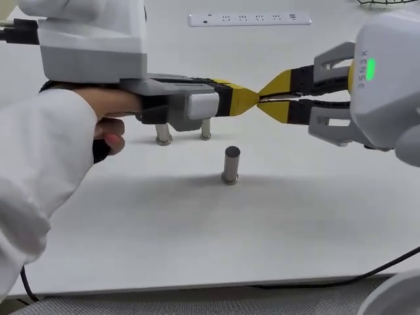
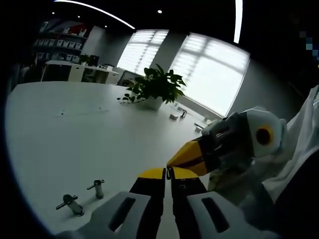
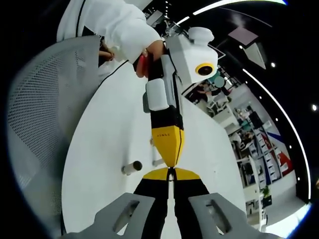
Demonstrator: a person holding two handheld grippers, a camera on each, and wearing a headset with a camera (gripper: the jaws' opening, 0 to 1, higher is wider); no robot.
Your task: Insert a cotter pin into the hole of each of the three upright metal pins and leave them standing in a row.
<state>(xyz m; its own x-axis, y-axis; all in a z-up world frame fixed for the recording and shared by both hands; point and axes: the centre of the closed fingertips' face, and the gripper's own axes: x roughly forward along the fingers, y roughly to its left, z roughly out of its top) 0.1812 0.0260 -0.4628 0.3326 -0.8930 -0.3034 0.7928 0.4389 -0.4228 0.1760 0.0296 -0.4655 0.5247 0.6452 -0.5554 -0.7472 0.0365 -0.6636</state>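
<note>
**Bench state, three views**

- Table (image 1: pixel 197 230): white. Its near edge is seen across the bottom of the head view, and a dark cable (image 1: pixel 367 273) is draped over it at lower right. A broad bare band of tabletop lies between that edge and the pins.
- Power strip (image 1: pixel 249 18): lies flat at top centre, well apart from the pins, with bare tabletop between.
- Front metal pin (image 1: pixel 231 164): stands upright at frame centre, below the meeting gripper tips. It is ringed by open surface.
- Left rear metal pin (image 1: pixel 164 134) and right rear metal pin (image 1: pixel 206 129): stand upright side by side, left of centre, with their tops hidden behind the left gripper body. In the left gripper view, at lower left, each is seen with a cotter pin (image 2: pixel 95 184) crosswise near its top.
- Left gripper (image 1: pixel 246 98): held level by a hand (image 1: pixel 111 115) and enters from the left. Its jaws are drawn fully together.
- Right gripper (image 1: pixel 266 98): enters from the right, its tip touching the left gripper's tip above the table. Its jaws are pressed narrow with a thin dark sliver between them. Whether this is a cotter pin cannot be told.
- Mesh chair (image 3: pixel 35 139): seen at the left of the right gripper view, beside the table edge.
</note>
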